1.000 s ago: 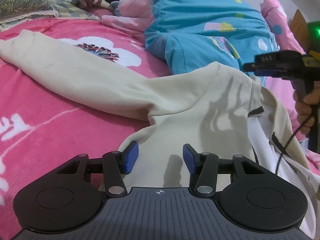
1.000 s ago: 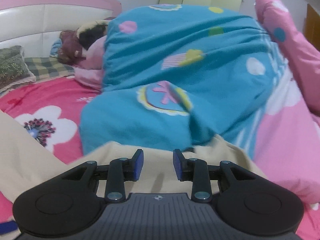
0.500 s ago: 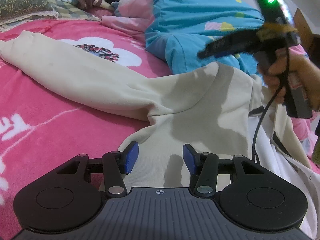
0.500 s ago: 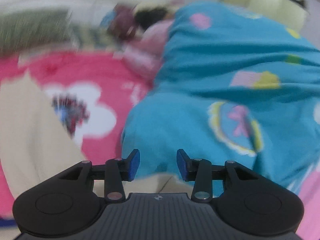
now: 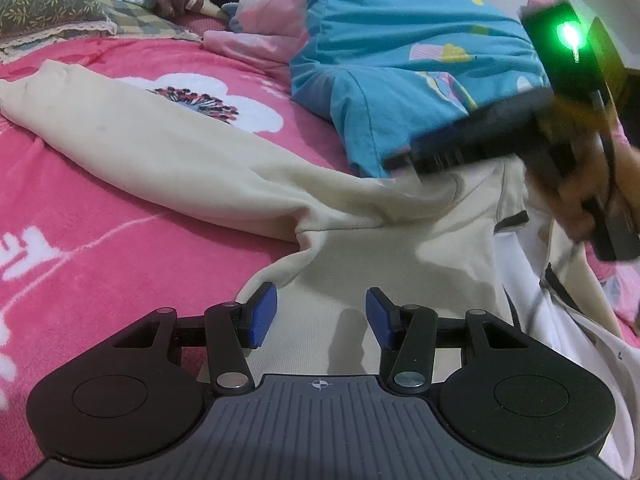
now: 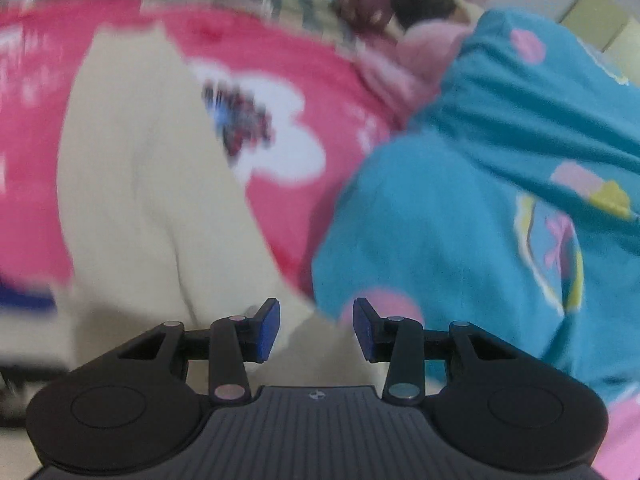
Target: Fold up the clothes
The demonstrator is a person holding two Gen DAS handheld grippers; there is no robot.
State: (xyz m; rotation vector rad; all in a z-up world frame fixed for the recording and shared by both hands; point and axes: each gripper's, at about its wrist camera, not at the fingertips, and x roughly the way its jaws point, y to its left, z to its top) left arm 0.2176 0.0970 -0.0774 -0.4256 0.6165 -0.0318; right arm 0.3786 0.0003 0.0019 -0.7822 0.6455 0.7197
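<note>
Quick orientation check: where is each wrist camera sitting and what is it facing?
Left wrist: behind the left claw, facing the cream garment on the pink blanket; the right claw and a hand show.
Right wrist: behind the right claw, blurred, facing the garment and blue quilt.
Shared: garment, blanket, quilt.

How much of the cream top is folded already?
None yet. The cream sweatshirt lies spread on the pink blanket, its sleeve stretched out. Both the left gripper and right gripper are open above it, gripping nothing. Every fold remains.
</note>
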